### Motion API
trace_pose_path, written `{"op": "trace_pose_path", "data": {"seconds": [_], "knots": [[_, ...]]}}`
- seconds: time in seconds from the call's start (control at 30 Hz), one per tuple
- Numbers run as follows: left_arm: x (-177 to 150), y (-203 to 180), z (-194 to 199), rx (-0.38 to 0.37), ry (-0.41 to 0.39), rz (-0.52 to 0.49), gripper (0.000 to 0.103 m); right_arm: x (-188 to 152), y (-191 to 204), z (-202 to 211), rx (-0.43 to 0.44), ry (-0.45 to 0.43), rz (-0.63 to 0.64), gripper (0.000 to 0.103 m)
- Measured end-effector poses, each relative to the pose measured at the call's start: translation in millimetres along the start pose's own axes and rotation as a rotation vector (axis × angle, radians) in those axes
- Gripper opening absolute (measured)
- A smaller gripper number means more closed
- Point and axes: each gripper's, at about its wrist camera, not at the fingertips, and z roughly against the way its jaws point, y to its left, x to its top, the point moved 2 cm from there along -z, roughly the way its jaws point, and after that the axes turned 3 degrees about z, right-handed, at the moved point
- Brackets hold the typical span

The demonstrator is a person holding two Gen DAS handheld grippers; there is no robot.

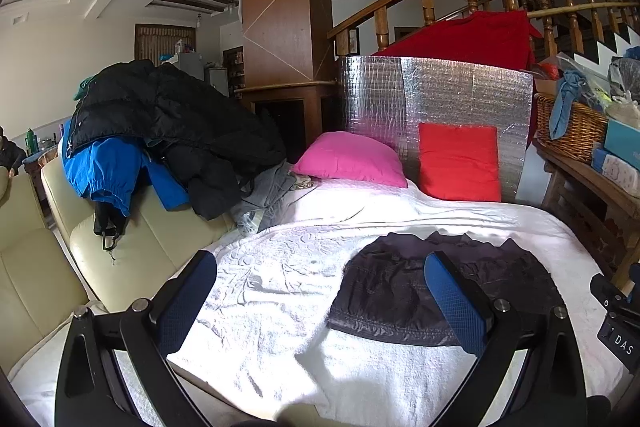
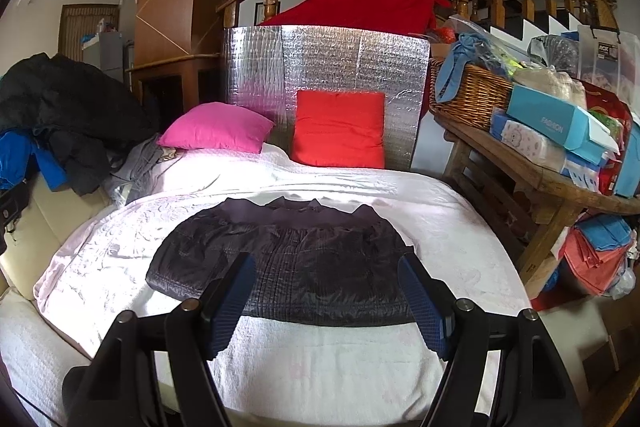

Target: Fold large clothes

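Garment: a dark quilted jacket [image 2: 288, 267] lies flat on the white bedspread [image 2: 320, 359], collar toward the pillows, apparently already folded in at the sides.
Left gripper [image 1: 320, 303]: jaws spread wide, holding nothing, above the bedspread left of the jacket.
Right gripper [image 2: 328, 299]: jaws spread wide, empty, poised over the jacket's near hem.
Slip risk: the shiny shell fabric looks slick; a shallow pinch at the hem probably pulls free mid-fold.
Layer risk: gripping only the top layer would likely open the existing fold.
Snag risk: a low pinch may catch the bedspread and drag it along.
Alignment risk: uneven lift between the two grippers would likely skew the fold line.
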Motion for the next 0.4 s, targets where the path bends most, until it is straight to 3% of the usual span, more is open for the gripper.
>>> {"op": "trace_pose_path", "data": {"seconds": [0.4], "knots": [[2, -12, -32, 0.029, -0.005, -0.018, 0.103, 6, 2, -39, 0.022, 0.040, 0.008, 0.077]]}}
